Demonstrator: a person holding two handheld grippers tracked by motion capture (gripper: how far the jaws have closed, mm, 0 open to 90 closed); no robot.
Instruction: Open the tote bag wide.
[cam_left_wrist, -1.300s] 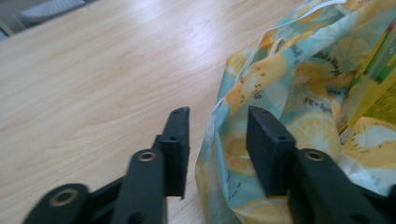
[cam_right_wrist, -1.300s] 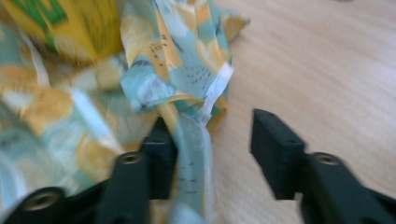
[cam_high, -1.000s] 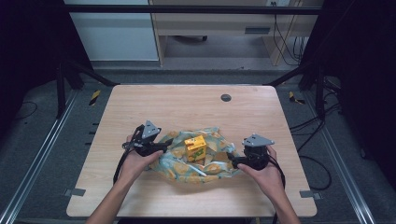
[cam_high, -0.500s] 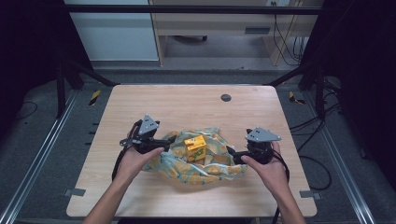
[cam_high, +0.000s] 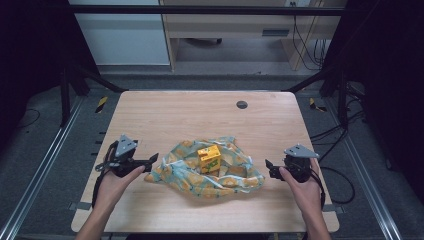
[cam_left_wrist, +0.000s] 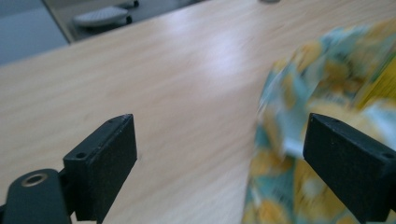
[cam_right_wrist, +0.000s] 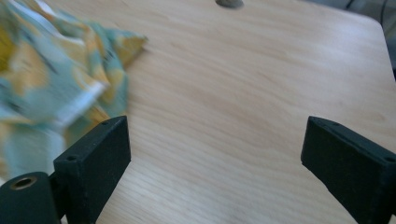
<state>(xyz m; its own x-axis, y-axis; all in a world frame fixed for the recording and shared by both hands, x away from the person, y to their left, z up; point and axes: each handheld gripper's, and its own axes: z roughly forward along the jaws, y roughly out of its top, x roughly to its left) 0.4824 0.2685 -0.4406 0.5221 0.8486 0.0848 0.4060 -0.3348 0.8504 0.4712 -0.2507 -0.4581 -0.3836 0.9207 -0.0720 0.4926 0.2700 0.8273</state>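
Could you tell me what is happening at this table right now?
A person holds a gripper in each hand on either side of a patterned cloth bag crumpled on the wooden table, with a yellow carton standing in it. The left gripper, its jaws just opened, and the right gripper are both open, holding nothing, apart from the bag.

Desk (cam_high: 165, 115): I see a light wood top with rounded corners. Lying directly on it near my edge, a crumpled teal-and-orange patterned cloth (cam_high: 200, 180); a small yellow carton (cam_high: 209, 158) stands upright amid it. Small dark round fitting (cam_high: 242, 104) set near the far edge
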